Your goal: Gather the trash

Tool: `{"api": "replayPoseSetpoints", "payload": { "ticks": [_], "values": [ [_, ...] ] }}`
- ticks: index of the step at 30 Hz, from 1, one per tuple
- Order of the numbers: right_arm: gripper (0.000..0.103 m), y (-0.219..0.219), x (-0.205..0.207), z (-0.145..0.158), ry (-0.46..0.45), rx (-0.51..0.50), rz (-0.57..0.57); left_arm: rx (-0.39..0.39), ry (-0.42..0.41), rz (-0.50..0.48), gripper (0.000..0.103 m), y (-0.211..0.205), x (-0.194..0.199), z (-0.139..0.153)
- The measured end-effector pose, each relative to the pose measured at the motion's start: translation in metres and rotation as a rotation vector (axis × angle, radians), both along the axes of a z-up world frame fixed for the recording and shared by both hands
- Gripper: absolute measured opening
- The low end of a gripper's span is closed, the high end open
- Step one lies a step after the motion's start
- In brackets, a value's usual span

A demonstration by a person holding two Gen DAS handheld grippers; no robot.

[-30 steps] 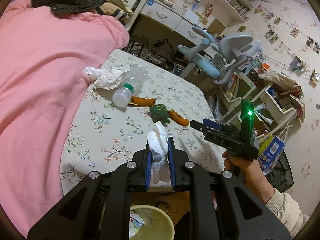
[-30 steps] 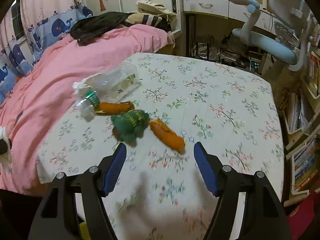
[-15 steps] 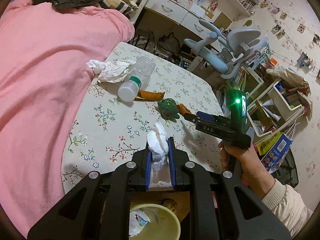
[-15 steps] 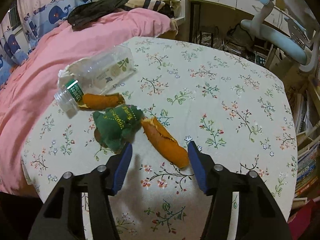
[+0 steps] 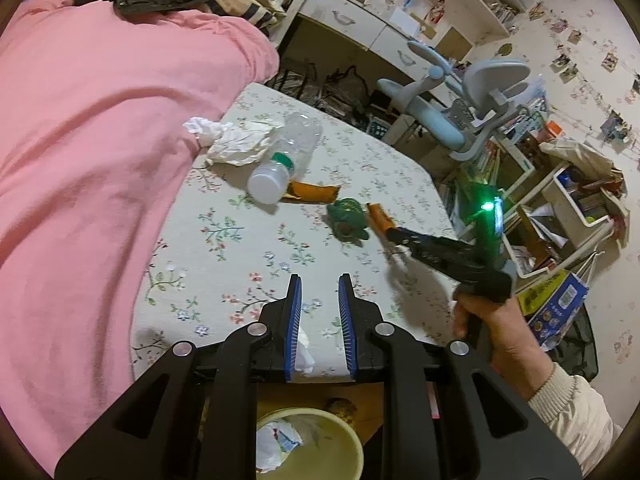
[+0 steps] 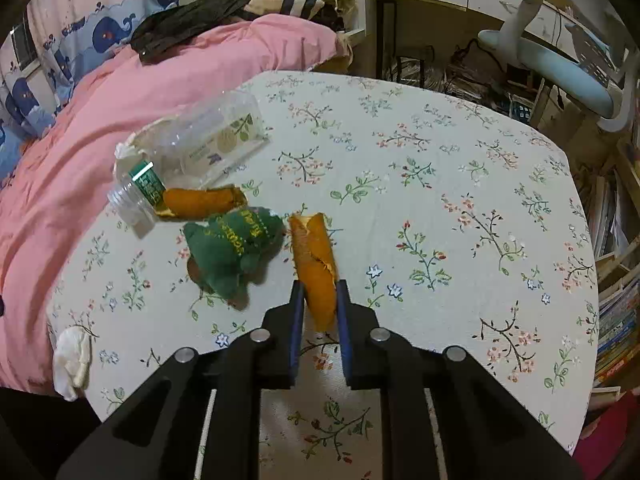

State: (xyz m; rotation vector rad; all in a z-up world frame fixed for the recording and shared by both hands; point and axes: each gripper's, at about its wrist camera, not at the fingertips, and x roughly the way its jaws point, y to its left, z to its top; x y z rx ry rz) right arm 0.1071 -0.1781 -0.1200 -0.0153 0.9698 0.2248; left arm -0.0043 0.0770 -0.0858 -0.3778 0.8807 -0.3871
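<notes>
My left gripper (image 5: 319, 278) hovers over the near edge of the floral table (image 6: 460, 184). Its jaws are opening, and a white tissue (image 5: 305, 354) slips down loose between them above the pale bin (image 5: 304, 413). My right gripper (image 6: 319, 284) is closing, its pads pressing the near end of an orange peel (image 6: 314, 256). In the left wrist view that right gripper (image 5: 386, 234) holds the peel (image 5: 376, 214). Beside it lie a green crumpled wrapper (image 6: 236, 244), a second peel (image 6: 200, 202), a clear plastic bottle (image 6: 200, 148) and crumpled paper (image 5: 240, 140).
A pink duvet (image 5: 100, 160) borders the table's left side. A blue-grey desk chair (image 5: 480, 92) and crowded book shelves (image 5: 560, 220) stand to the right. A person's hand (image 5: 492, 320) in a cream sleeve grips the right tool. The bin holds some trash.
The left jaws let go of the tissue, which slid down from the fingertips. The right gripper came down onto the orange peel and its wide jaws closed around it.
</notes>
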Motion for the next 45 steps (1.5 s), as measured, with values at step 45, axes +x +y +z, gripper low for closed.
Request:
{"api": "replayPoseSetpoints", "payload": {
  "ticks": [45],
  "values": [
    [0.018, -0.004, -0.080, 0.047, -0.074, 0.288, 0.031, 0.073, -0.056, -0.023, 0.010, -0.018, -0.012, 0.001]
  ]
}}
